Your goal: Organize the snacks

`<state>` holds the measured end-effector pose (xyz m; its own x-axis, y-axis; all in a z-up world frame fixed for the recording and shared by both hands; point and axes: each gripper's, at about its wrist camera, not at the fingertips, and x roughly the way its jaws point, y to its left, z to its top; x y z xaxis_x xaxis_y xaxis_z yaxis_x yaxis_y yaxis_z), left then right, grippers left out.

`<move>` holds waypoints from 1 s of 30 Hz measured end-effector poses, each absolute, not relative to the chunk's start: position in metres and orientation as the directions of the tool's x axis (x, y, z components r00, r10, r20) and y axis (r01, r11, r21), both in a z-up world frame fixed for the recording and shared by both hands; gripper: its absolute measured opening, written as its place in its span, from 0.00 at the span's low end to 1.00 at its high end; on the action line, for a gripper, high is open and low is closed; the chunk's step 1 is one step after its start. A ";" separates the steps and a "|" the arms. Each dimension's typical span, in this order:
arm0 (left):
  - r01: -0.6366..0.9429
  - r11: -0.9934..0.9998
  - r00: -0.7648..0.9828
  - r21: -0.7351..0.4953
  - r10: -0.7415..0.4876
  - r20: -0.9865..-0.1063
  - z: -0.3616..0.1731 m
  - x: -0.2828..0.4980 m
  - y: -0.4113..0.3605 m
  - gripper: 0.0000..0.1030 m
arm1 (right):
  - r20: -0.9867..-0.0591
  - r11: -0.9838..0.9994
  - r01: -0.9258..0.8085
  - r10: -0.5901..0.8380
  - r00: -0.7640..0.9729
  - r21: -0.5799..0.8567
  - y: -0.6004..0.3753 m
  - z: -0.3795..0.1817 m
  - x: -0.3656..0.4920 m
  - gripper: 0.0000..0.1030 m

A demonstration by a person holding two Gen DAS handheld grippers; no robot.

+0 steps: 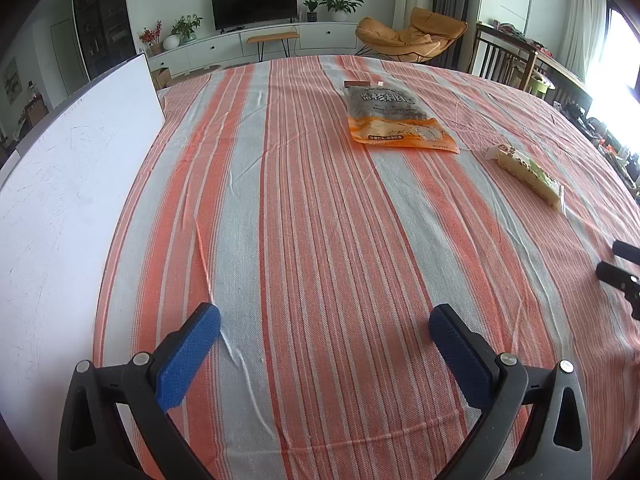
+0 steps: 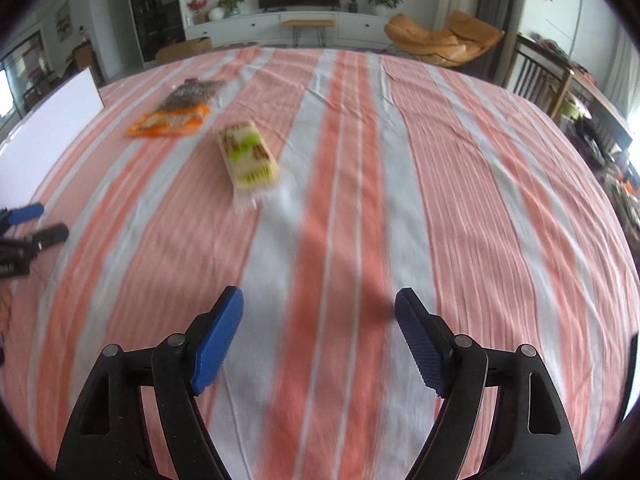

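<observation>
The big table wore an orange and white striped cloth (image 2: 344, 184), and behind it was a living room with a dark flat TV (image 1: 254, 3) and a floppy orange chair (image 1: 412, 34). A flat white board (image 1: 64, 184) lay on the table, to the left of the left claw.

The left claw (image 1: 325, 322) had its blue pads spread wide with nothing between them. The right claw (image 2: 319, 304) was spread wide too, and it held nothing. Its picture was blurry.

The long pale snack pack with green marks (image 2: 248, 158) lay on the cloth ahead of the right claw and a bit to its left, well apart from the tips. The flat orange and grey bag of nuts (image 2: 176, 114) lay further off, past the pale pack and more to the left. The two snacks were near each other but not touching.

I think the step was reaching for a snack, most likely the pale pack, since it was nearer. To do it well, the right claw should stay wide open, come down over the pack across its narrow side, and squeeze gently so the soft wrapper does not slip or squash.

Count: two snacks, two claws, one white board, one striped cloth
</observation>
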<state>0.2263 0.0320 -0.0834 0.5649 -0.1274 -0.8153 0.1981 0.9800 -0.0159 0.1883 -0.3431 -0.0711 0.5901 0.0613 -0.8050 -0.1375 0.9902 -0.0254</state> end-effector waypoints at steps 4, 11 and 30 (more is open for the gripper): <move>0.198 0.980 0.565 -0.016 -0.127 -0.815 -0.083 0.226 0.032 1.00 | -0.791 0.994 -0.111 0.056 0.610 -0.015 -0.345 -0.073 0.185 0.89; 0.198 0.980 0.565 -0.016 -0.127 -0.815 -0.084 0.226 0.032 1.00 | -0.796 0.994 -0.113 0.058 0.603 -0.013 -0.344 -0.074 0.190 0.92; 0.197 0.980 0.566 -0.016 -0.127 -0.815 -0.083 0.226 0.032 1.00 | -0.795 0.993 -0.114 0.059 0.604 -0.013 -0.344 -0.074 0.190 0.92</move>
<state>0.2262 0.0324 -0.0834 0.5656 -0.1270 -0.8148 0.1969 0.9803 -0.0161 0.1903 -0.3436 -0.0742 0.6035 0.0590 -0.7952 -0.1140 0.9934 -0.0129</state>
